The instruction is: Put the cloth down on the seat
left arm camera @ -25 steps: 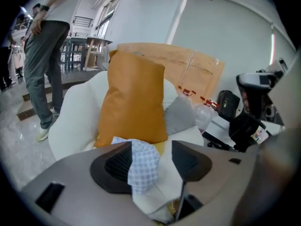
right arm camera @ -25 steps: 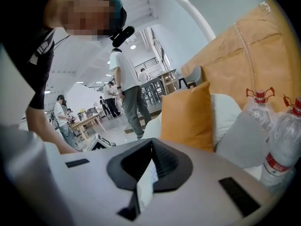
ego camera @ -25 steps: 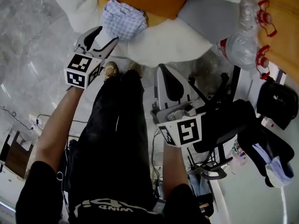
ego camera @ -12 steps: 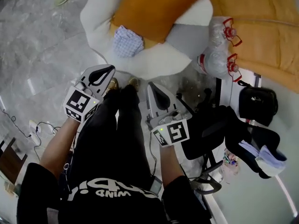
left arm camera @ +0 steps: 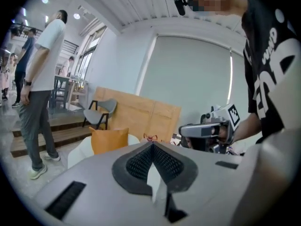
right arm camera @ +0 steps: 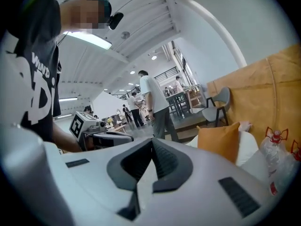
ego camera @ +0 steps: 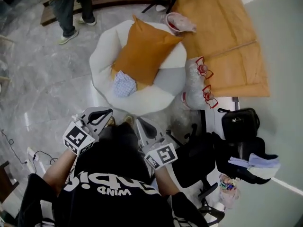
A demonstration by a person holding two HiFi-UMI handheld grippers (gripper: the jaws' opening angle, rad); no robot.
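Note:
A blue-checked cloth (ego camera: 124, 83) lies crumpled on the front left of the round white seat (ego camera: 101, 73), beside the orange cushion (ego camera: 144, 53). Nothing touches the cloth. My left gripper (ego camera: 108, 112) is held well back from the seat, near my body. Its jaws have just closed and nothing is between them; the left gripper view shows its tips (left arm camera: 152, 145) meeting. My right gripper (ego camera: 138, 121) is beside it, also clear of the seat. In the right gripper view its jaws (right arm camera: 151, 141) are shut and empty.
Two plastic bottles with red handles (ego camera: 201, 79) stand right of the seat, by an orange board (ego camera: 227, 37). A black office chair (ego camera: 199, 157) and a black bag (ego camera: 239, 124) are at the right. A person (ego camera: 71, 8) stands beyond the seat. Cables (ego camera: 33, 157) lie at the floor's left.
Both grippers have drawn back and up from the seat, which now looks smaller and farther. The left gripper left the cloth lying on the seat and its jaws closed.

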